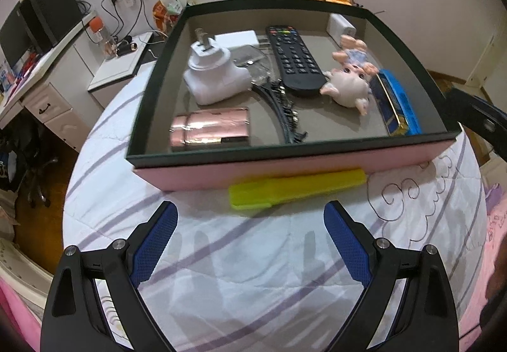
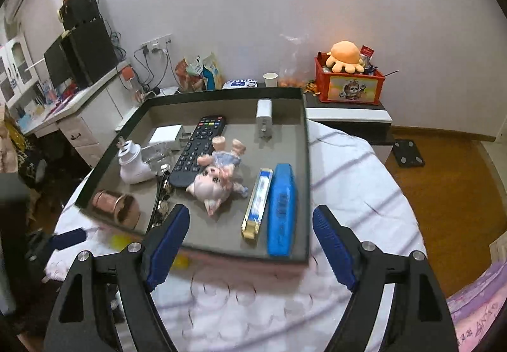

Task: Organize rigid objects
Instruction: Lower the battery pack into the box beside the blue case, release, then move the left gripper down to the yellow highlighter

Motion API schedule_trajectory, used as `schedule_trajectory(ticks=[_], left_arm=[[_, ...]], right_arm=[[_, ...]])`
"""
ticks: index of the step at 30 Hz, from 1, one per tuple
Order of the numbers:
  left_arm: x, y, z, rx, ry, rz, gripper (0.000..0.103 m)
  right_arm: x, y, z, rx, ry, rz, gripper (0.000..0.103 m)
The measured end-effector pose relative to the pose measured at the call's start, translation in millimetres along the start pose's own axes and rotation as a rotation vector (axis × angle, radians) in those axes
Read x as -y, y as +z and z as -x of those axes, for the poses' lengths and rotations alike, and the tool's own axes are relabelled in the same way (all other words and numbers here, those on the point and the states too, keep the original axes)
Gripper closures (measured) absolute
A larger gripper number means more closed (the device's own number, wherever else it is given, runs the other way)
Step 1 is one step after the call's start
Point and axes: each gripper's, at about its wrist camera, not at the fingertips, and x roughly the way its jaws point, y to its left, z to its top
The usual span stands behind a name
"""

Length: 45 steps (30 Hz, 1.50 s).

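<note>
From my left view, the bed [image 1: 240, 257] lies bare ahead, up to the yellow stick [image 1: 294, 188] against the tray [image 1: 285, 168] wall. Inside, the near middle floor is free between the pink case [image 1: 210, 129] and blue box [image 1: 400, 101]. The black cord [image 1: 285, 111], remote [image 1: 293, 57] and pig doll [image 1: 348, 79] crowd the centre.

Bed [image 1: 253, 257]: tray [image 1: 285, 166], yellow case [image 1: 294, 188].

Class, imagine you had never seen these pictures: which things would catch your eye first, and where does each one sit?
A shallow dark-rimmed tray on a striped bed cover holds the clutter: a pink pig doll lies mid-tray, between a black remote and a blue case at the right wall. A bright yellow bar lies outside, against the tray's pink front.
</note>
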Motion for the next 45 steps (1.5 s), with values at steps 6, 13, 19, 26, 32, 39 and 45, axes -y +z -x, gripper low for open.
schedule_trajectory(ticks=[6, 13, 19, 26, 32, 39, 45], left_arm=[[19, -2, -3, -0.014, -0.016, -0.015, 0.008], [26, 5, -18, -0.027, -0.034, -0.025, 0.008], [28, 7, -33, -0.067, -0.079, -0.047, 0.008], [47, 3, -28, -0.074, -0.202, -0.15, 0.008], [56, 4, -25, -0.077, -0.228, -0.195, 0.008], [75, 7, -36, -0.089, -0.225, -0.305, 0.008], [96, -17, -17, -0.128, -0.332, -0.386, 0.008]], right_arm=[[7, -22, 25, -0.004, 0.007, -0.01, 0.021], [19, -37, 32, -0.019, 0.014, -0.031, 0.021], [24, -40, 32, -0.021, 0.011, -0.042, 0.021], [27, -44, 26, -0.036, -0.003, -0.051, 0.021], [35, -41, 28, -0.032, -0.025, -0.063, 0.021], [44, -40, 29, -0.028, -0.036, -0.082, 0.021], [49, -38, 33, -0.017, -0.04, -0.087, 0.021]])
